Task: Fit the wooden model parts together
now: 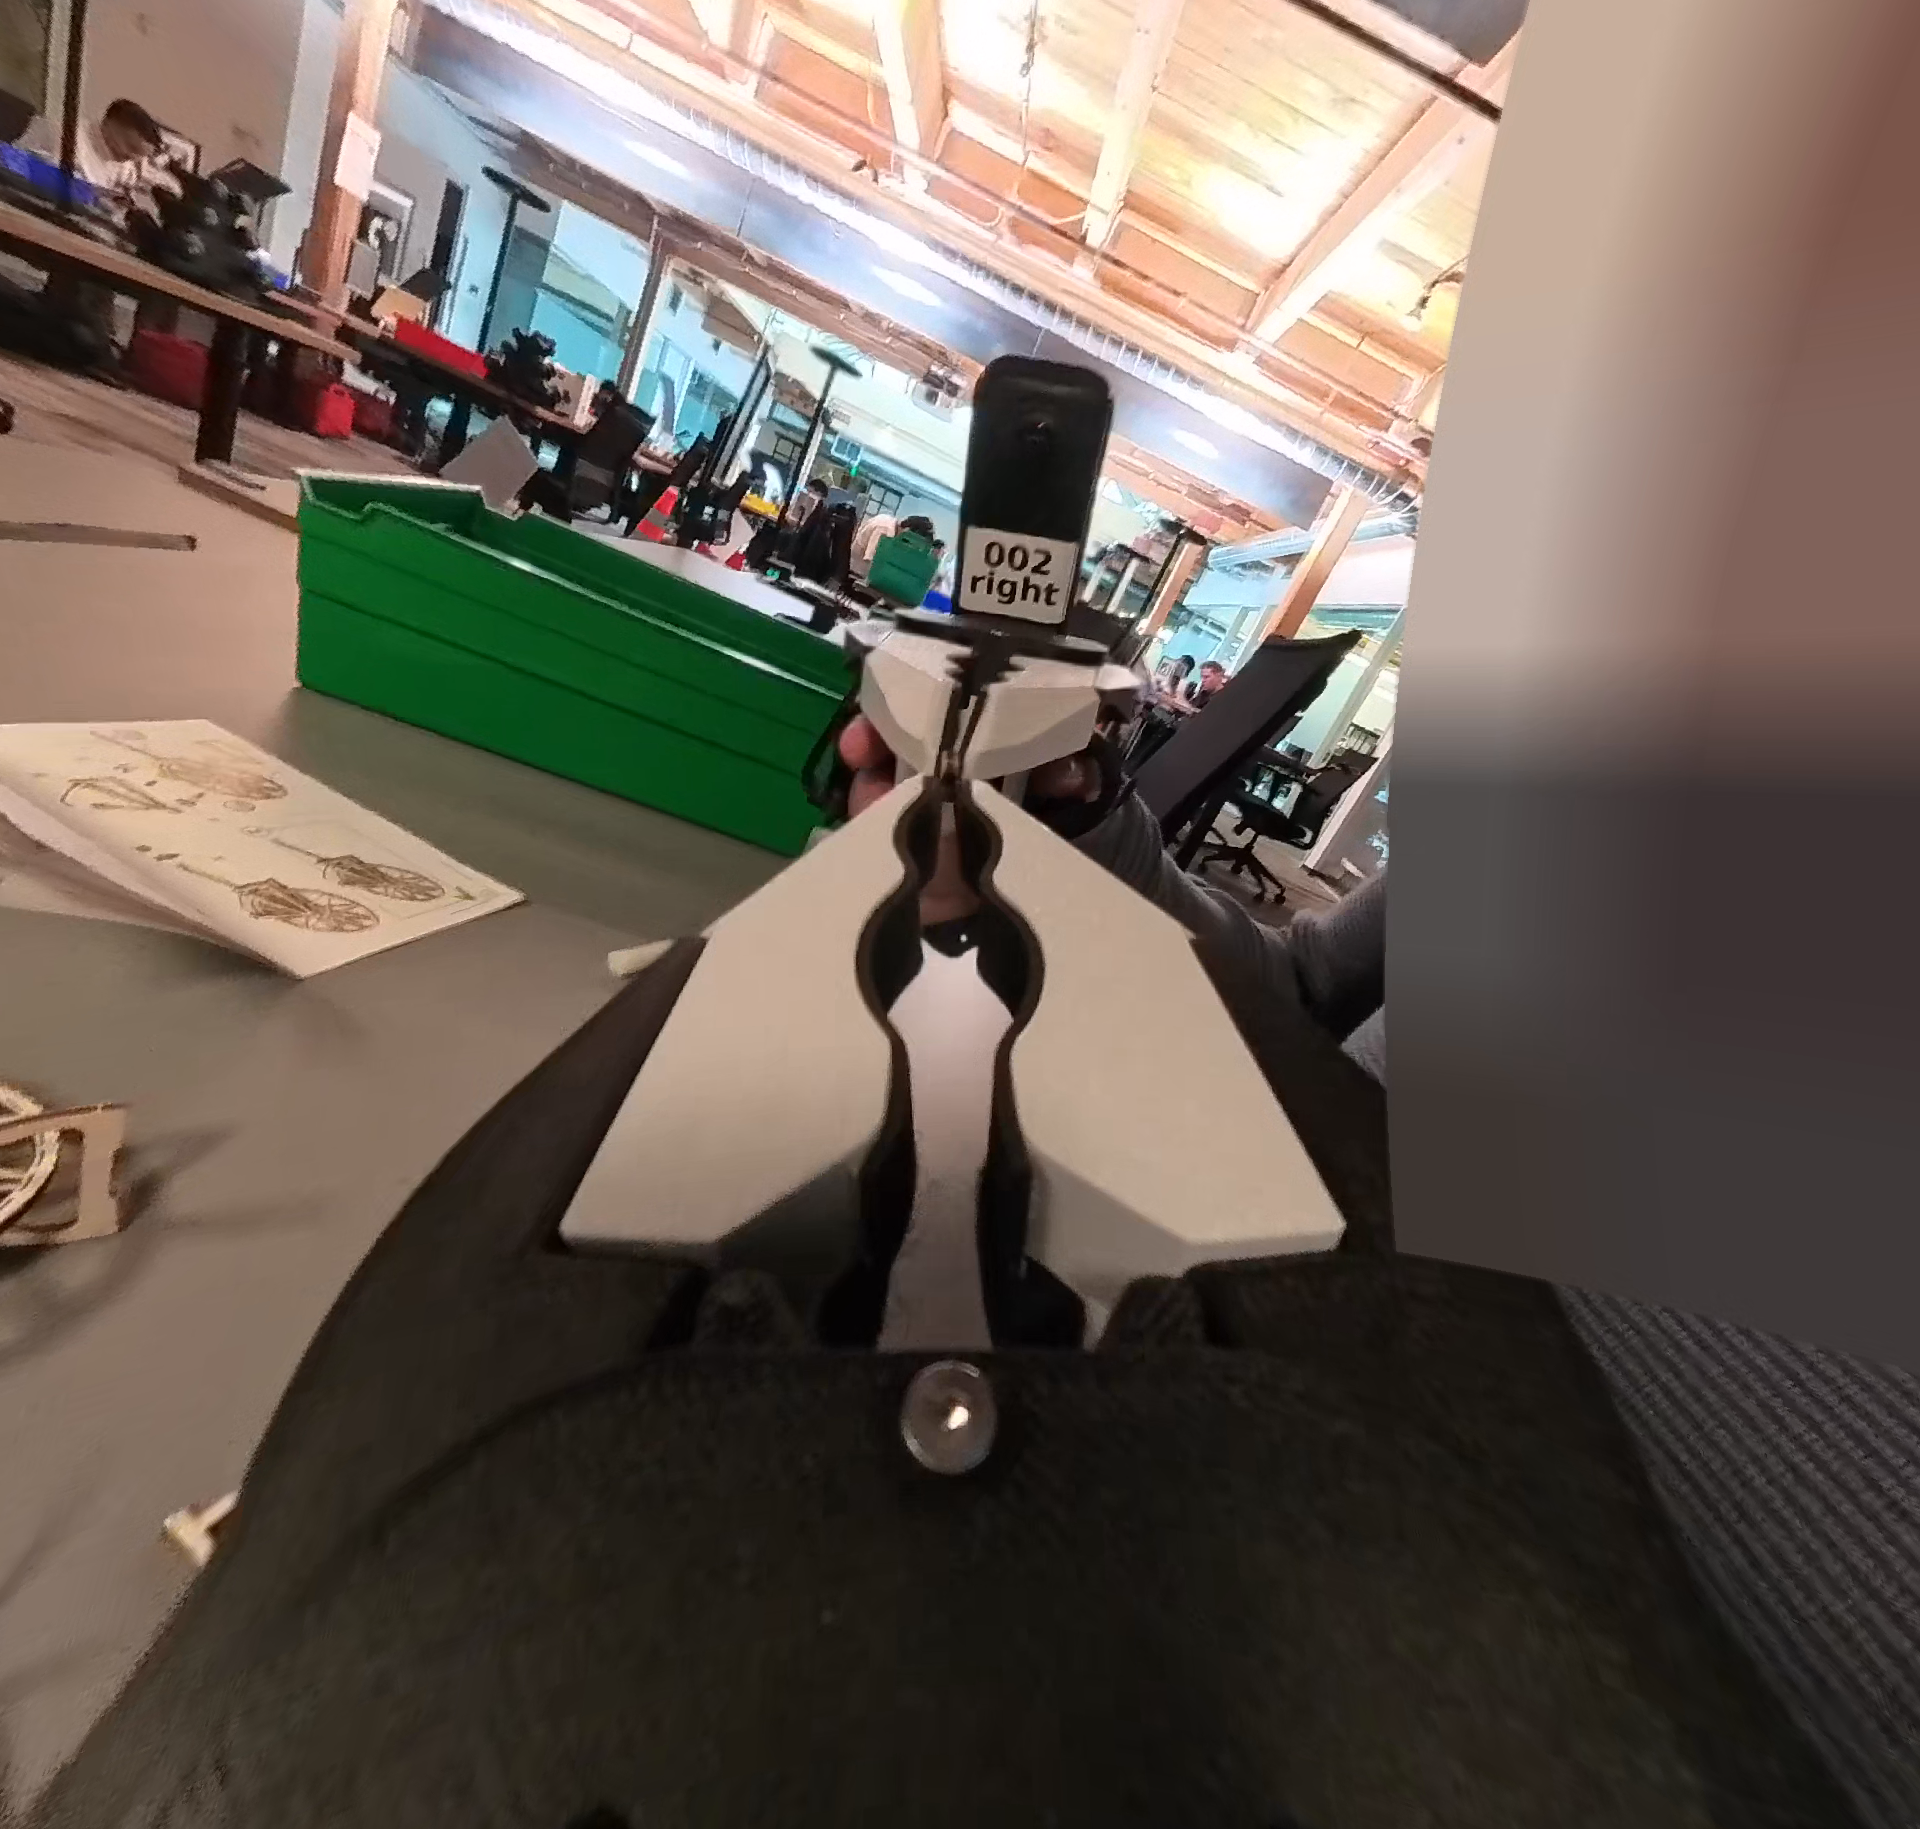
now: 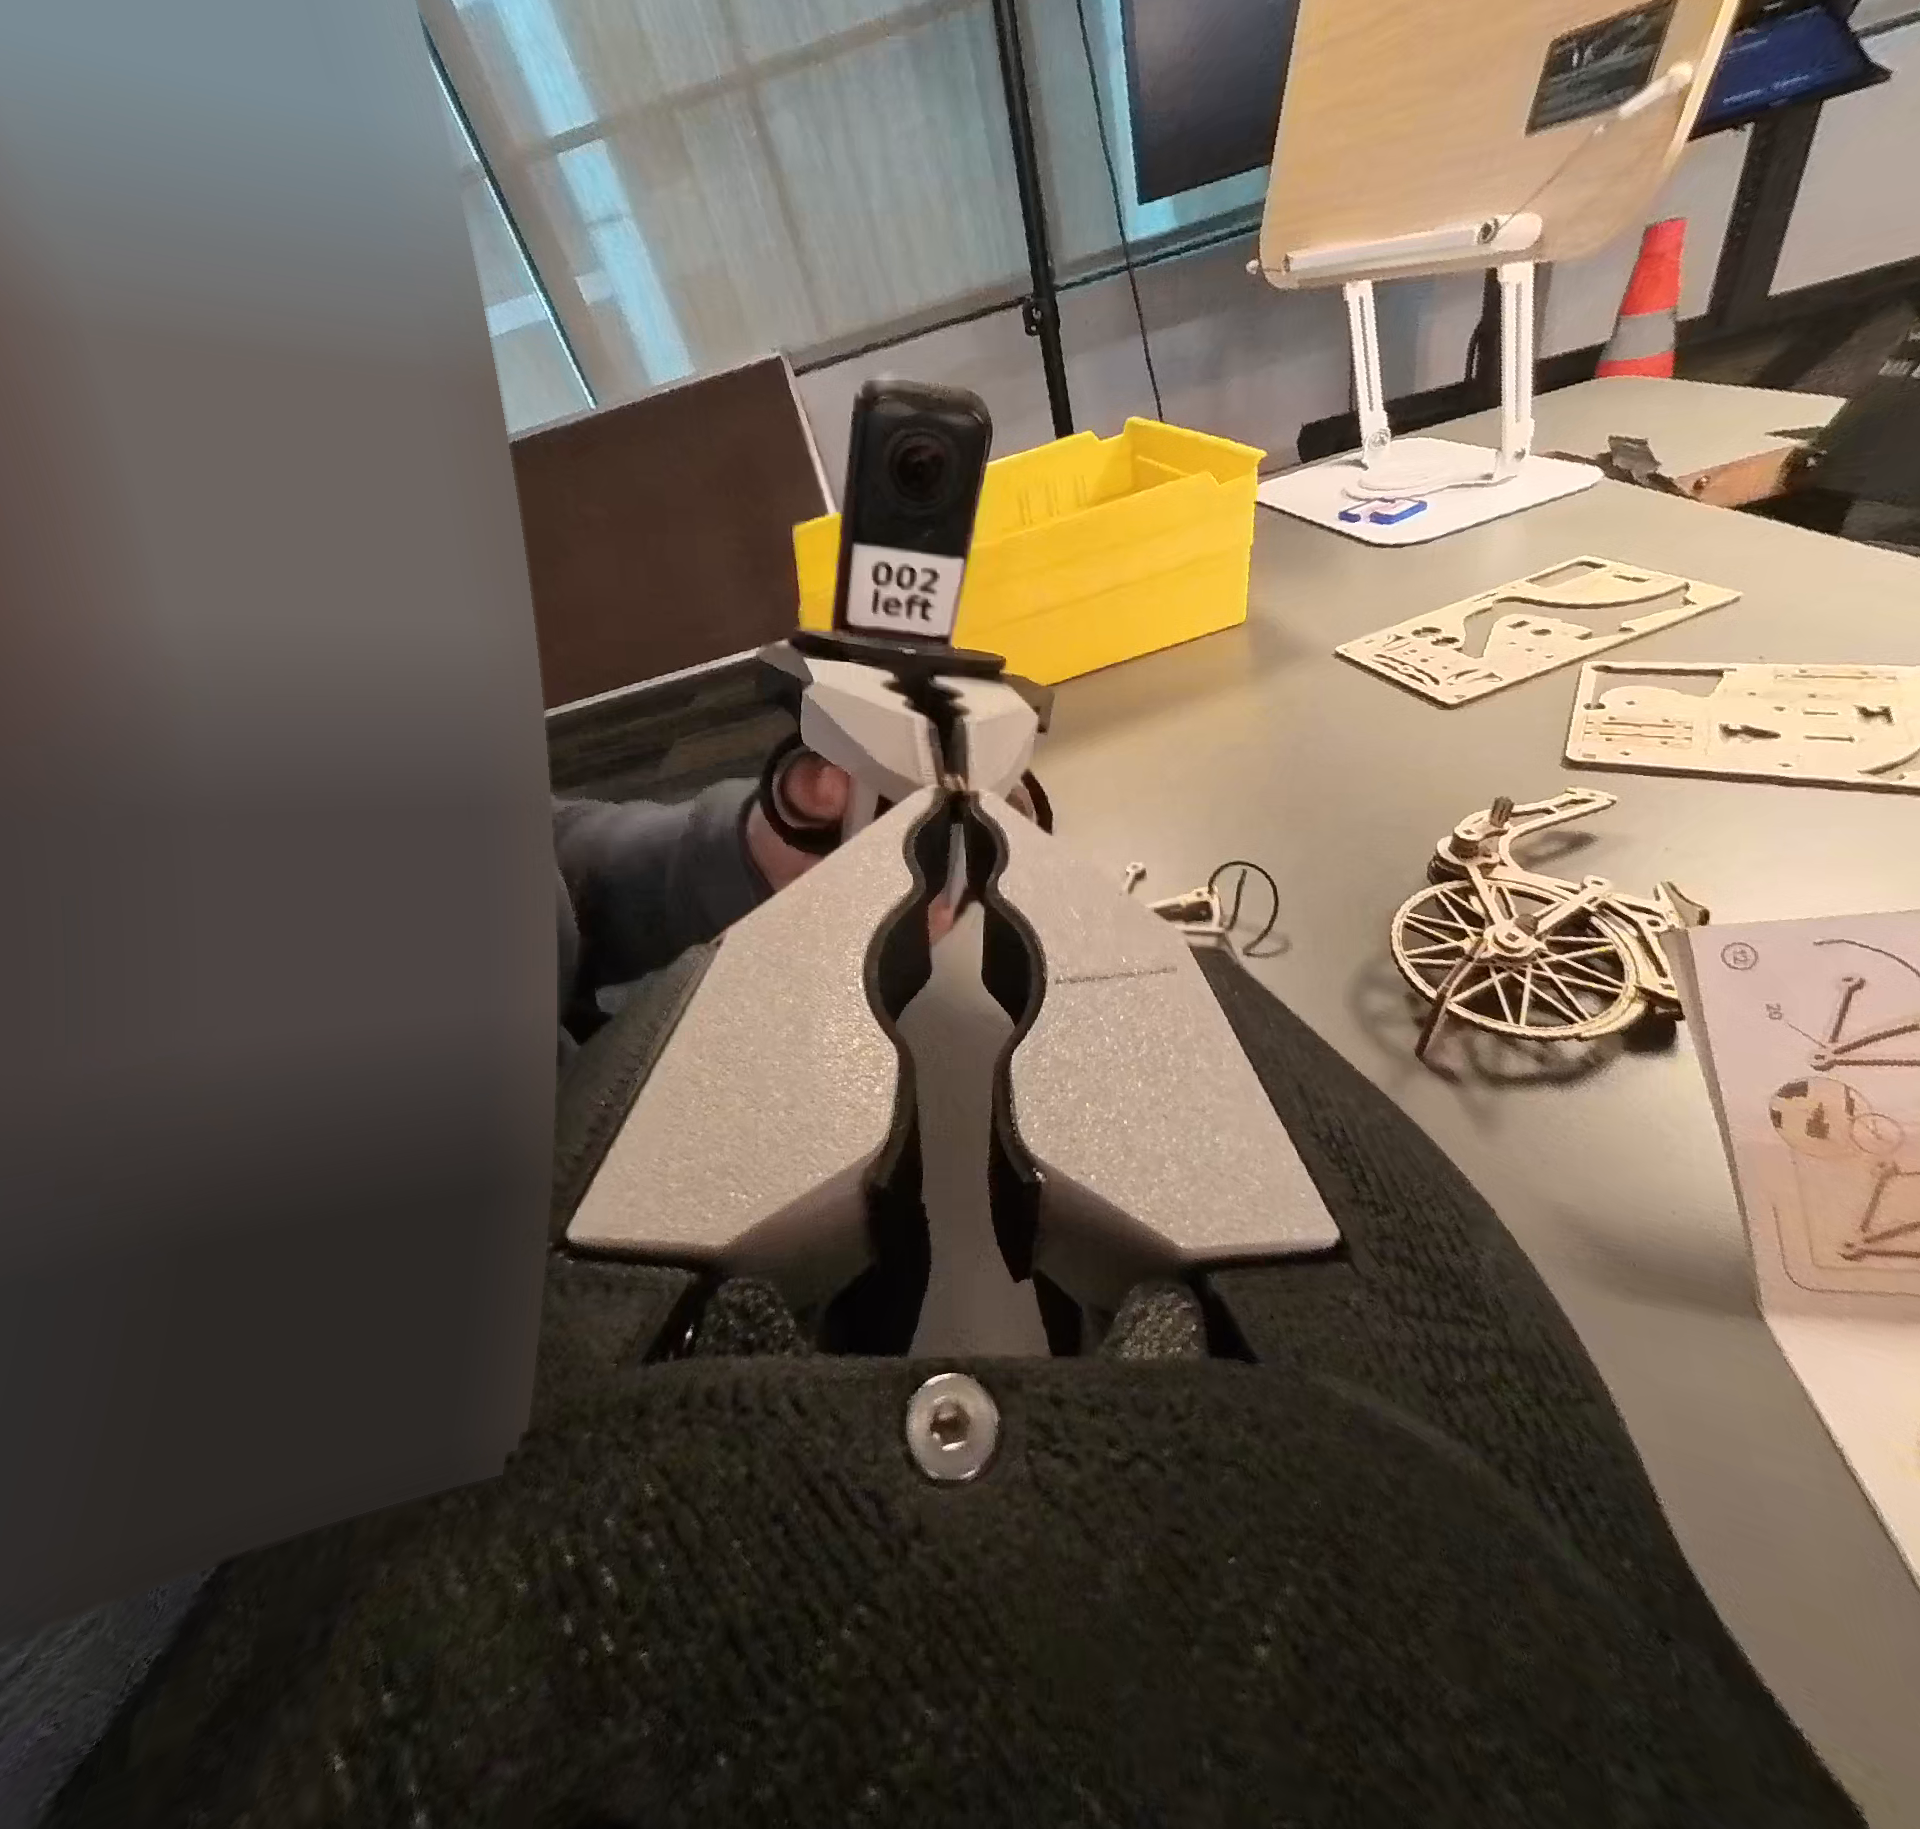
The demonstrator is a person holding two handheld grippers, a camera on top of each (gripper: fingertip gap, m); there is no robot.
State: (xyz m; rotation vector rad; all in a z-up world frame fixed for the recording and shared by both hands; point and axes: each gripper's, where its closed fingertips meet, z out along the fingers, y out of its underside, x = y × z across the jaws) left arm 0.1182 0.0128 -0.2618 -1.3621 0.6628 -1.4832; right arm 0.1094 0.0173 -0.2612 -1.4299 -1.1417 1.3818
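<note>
Bare grey table (image 2: 1299,792) between yellow bin (image 2: 1091,553), wooden sheets (image 2: 1538,626) and wheel model (image 2: 1527,938); green bin (image 1: 561,657) beyond booklet (image 1: 249,844).

White printed label (image 1: 1010,574) on black camera (image 1: 1039,439); second white label (image 2: 900,592) on the facing camera (image 2: 914,470). Small step numbers on instruction sheet (image 2: 1829,1104) on the desk (image 2: 1299,771). Dark printed plate (image 2: 1605,65), too small to read, on wooden board (image 2: 1455,96).

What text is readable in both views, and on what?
Can't quote writing; bearers only.
White label on camera above right claw: legible.
White label on camera above left claw: legible.
Instruction booklet: small numbers, legible.
Dark plaque on wooden board: too small.
Blue screen: too blurred.
</note>
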